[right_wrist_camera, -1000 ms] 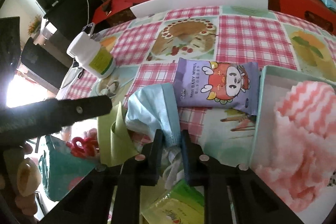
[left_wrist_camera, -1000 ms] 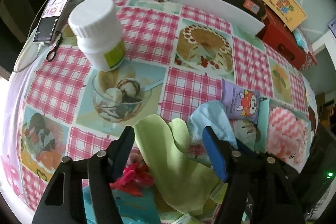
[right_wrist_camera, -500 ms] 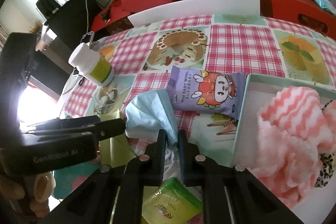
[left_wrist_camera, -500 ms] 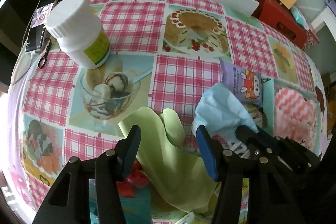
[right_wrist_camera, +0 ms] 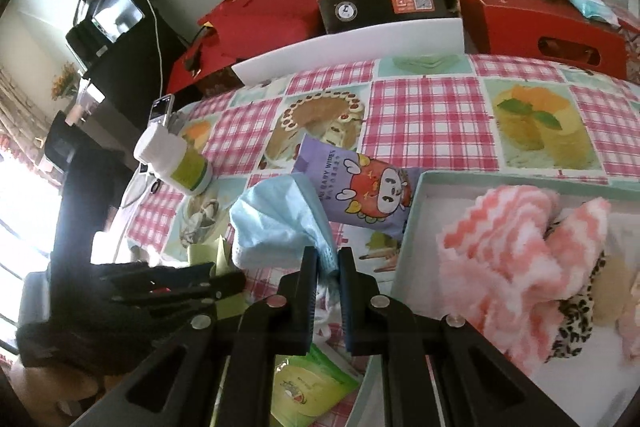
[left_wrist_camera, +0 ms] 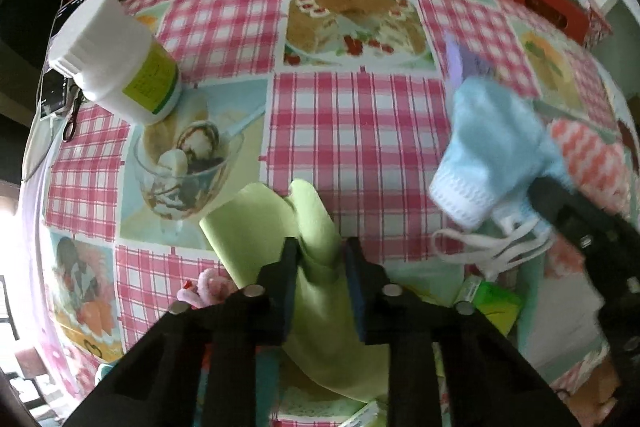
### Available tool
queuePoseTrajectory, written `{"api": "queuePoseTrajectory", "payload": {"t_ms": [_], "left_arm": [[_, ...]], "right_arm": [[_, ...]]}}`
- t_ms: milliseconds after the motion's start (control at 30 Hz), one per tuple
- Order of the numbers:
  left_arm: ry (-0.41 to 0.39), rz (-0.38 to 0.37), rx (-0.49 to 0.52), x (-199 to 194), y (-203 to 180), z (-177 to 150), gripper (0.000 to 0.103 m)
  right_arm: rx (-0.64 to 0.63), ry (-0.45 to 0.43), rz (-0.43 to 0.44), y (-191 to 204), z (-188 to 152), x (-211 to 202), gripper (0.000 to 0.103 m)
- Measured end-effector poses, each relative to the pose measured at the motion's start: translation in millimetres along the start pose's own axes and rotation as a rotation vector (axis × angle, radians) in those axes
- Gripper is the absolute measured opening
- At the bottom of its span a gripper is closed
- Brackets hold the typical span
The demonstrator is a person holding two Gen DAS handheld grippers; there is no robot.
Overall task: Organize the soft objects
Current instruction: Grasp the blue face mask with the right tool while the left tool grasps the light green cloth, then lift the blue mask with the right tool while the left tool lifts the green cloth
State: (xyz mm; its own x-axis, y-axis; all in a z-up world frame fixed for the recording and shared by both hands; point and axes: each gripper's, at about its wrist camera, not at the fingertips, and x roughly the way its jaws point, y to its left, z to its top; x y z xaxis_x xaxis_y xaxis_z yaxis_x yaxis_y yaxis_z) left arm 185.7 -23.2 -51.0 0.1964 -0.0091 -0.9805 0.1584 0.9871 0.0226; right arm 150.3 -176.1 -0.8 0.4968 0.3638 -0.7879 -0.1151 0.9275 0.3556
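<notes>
Two grippers are working at once over the pink-checked dessert-print tablecloth (left_wrist_camera: 352, 147), and both have changed in the last second. Farthest left, the white plastic pill bottle with a green label (left_wrist_camera: 120, 59) is standing untouched, a hard thing and probably no part of the sorting. Next, the left gripper (left_wrist_camera: 320, 251), which was straddling the pale green soft cloth (left_wrist_camera: 316, 227) with its jaws wide a second ago, is now closing them on a raised fold of that cloth; the pads look to be pinching it already, though the rest of the cloth is lying slack on the table. Further right, the right gripper (right_wrist_camera: 328, 259) is keeping its jaws clamped on the crumpled light blue disposable face mask (right_wrist_camera: 280, 223), which has lifted clear of the table since then, its white ear loops dangling. Beyond the purple cartoon-printed wipes packet (right_wrist_camera: 360, 187), the pale mint open box (right_wrist_camera: 416, 211) is already holding a pink-and-white fluffy cloth (right_wrist_camera: 512, 247). Judging by this, the mask is heading for that box next, with the green cloth ready to follow.
</notes>
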Motion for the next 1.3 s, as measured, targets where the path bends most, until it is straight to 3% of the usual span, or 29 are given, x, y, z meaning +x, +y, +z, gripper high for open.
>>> {"api": "queuePoseTrajectory", "payload": {"t_ms": [200, 933, 1233, 1300], "left_arm": [[-0.012, 0.027, 0.030, 4, -11, -3, 0.008], [-0.172, -0.071, -0.054, -44, 9, 15, 0.004], [-0.100, -0.101, -0.084, -27, 13, 10, 0.005], [-0.074, -0.101, -0.070, -21, 10, 9, 0.013]], "right_arm": [[0.015, -0.006, 0.005, -4, 0, -3, 0.011], [0.028, -0.015, 0.007, -9, 1, -7, 0.011], [0.030, -0.009, 0.008, -10, 1, -7, 0.011], [0.031, -0.002, 0.007, -10, 0, -6, 0.011]]}}
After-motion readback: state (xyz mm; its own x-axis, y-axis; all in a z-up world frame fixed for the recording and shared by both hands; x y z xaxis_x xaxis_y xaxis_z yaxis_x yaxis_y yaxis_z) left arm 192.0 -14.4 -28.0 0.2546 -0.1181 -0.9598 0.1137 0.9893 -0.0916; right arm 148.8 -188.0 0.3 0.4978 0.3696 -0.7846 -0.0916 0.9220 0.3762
